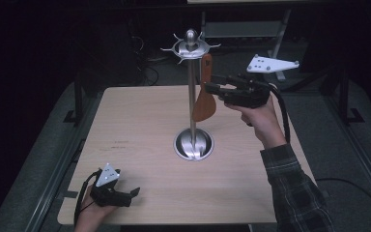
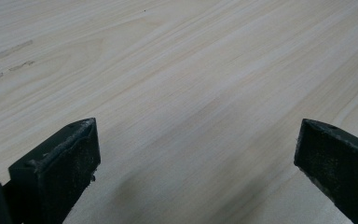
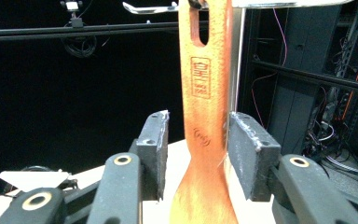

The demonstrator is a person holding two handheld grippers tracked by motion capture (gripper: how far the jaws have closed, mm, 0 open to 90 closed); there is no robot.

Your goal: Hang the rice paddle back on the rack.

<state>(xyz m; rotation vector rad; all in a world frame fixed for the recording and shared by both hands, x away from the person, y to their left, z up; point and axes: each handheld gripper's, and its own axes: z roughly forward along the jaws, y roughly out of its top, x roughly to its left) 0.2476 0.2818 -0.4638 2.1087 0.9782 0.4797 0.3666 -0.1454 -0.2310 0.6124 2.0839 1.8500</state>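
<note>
A reddish-brown wooden spatula [image 1: 204, 104] hangs by the slot in its handle from a hook of the metal utensil stand [image 1: 192, 96], blade down, above the table. My right gripper [image 1: 211, 83] is level with the handle, one jaw on each side. In the right gripper view the spatula [image 3: 205, 93] stands between the pads: a clear gap shows at the left pad, and the right pad is at the handle's edge, so the right gripper [image 3: 198, 126] is open. My left gripper [image 1: 133, 197] rests near the table's front left, open, with bare wood between the jaws of the left gripper [image 2: 196, 140].
The stand has a round metal base [image 1: 193, 144] at the middle of the light wooden table [image 1: 140, 125] and a ring of several hooks [image 1: 191, 47] on top. Dark floor, metal rails and racks surround the table.
</note>
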